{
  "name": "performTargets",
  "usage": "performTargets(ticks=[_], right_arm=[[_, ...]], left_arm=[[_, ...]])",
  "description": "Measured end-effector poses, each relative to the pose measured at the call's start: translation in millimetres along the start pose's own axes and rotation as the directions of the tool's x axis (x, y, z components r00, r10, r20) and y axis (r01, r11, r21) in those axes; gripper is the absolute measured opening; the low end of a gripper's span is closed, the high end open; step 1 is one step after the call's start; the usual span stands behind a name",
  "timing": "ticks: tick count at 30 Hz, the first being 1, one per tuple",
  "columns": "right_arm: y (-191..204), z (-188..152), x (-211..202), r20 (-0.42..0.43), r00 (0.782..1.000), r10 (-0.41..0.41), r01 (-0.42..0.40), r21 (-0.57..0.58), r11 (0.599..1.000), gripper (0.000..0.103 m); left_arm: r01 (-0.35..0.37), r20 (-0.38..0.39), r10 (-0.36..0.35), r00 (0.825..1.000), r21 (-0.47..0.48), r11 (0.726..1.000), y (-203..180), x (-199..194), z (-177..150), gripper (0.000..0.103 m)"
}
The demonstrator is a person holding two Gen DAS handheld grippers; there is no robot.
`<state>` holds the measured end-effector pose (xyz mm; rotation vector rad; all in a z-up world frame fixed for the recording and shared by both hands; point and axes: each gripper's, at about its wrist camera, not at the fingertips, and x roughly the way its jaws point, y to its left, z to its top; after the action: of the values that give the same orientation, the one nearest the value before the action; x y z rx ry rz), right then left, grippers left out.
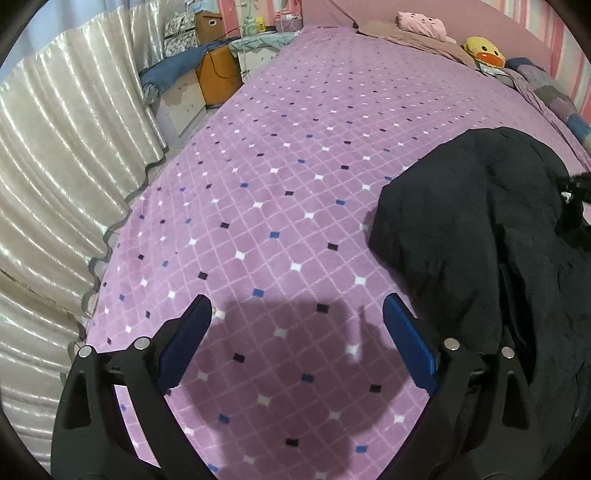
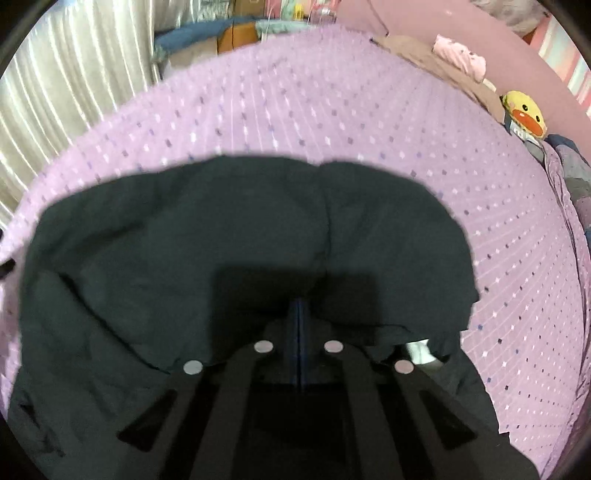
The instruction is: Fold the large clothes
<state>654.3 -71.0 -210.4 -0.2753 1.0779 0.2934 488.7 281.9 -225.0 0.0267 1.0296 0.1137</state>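
A large dark garment (image 2: pixel 236 236) lies bunched on the purple bedspread (image 2: pixel 332 103). In the left wrist view the garment (image 1: pixel 480 229) fills the right side. My left gripper (image 1: pixel 298 299) hangs open over bare bedspread (image 1: pixel 280 192), its blue pads (image 1: pixel 406 339) wide apart, with the garment's edge just right of the right finger. My right gripper (image 2: pixel 299 306) points down at the middle of the garment with its blue pads pressed together. I see no cloth between them; the tips sit in their own dark shadow on the fabric.
A cream curtain (image 1: pixel 55 184) hangs along the bed's left side. Brown cloth, a pink folded item (image 1: pixel 421 22) and a yellow duck plush (image 1: pixel 484 51) lie at the far end. A patchwork quilt (image 1: pixel 550 92) runs along the right edge. Cabinets and boxes (image 1: pixel 218 74) stand beyond the bed.
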Motion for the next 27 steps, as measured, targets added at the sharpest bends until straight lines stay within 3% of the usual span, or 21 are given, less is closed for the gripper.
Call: performTargets(ticks=[6,11,17,27], right_arm=[[4,6,-52,0.086,0.993,0.082,-0.085,0.035,0.996,0.0],[39,11,-102,0.168,0.976,0.142,-0.144,0.004,0.99,0.0],[59,-3,-151,0.234,0.966,0.113,-0.113,-0.015,0.993,0.0],[-1,-51,-246,0.383,0.924,0.016,-0.068,0.124,0.99,0.0]], left_arm=[[0.0,-0.006,-0.001,1.0,-0.029,1.0,15,-19,-7,0.093],[0.009,0.017,-0.009,1.0,-0.017,1.0,12,-41,-7,0.093],[0.008,0.04,-0.008,0.999,0.018,1.0,7,-71,-15,0.093],[-0.003,0.089,0.001,0.996,0.019,1.0,23,-127,-29,0.093]])
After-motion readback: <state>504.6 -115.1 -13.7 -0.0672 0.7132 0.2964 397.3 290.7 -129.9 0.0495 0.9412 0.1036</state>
